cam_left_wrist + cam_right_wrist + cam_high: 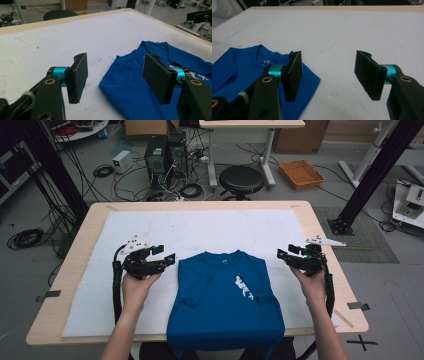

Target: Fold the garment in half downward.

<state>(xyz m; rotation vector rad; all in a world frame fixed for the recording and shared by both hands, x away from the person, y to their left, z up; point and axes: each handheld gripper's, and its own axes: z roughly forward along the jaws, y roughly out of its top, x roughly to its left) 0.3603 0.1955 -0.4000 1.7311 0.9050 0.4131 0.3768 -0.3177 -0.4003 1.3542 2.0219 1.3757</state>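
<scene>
A blue T-shirt (225, 295) lies on the white mat (200, 227), collar toward the far side, with both sleeves folded in over its front and its hem hanging over the near table edge. My left gripper (165, 255) hovers just left of the shirt's left shoulder, open with nothing between its pads. In the left gripper view the shirt's (140, 82) shoulder edge lies below the open left gripper (116, 72). My right gripper (286, 254) is just right of the other shoulder, also open and holding nothing. In the right gripper view the shirt (244, 67) lies behind the left pad of the right gripper (329, 72).
The mat covers most of a wooden table (320, 235). Beyond the table stand a black stool (241, 179), computer towers (165, 152) with tangled cables, and an orange tray (301, 172) on the floor. A black frame post (370, 175) rises at the right.
</scene>
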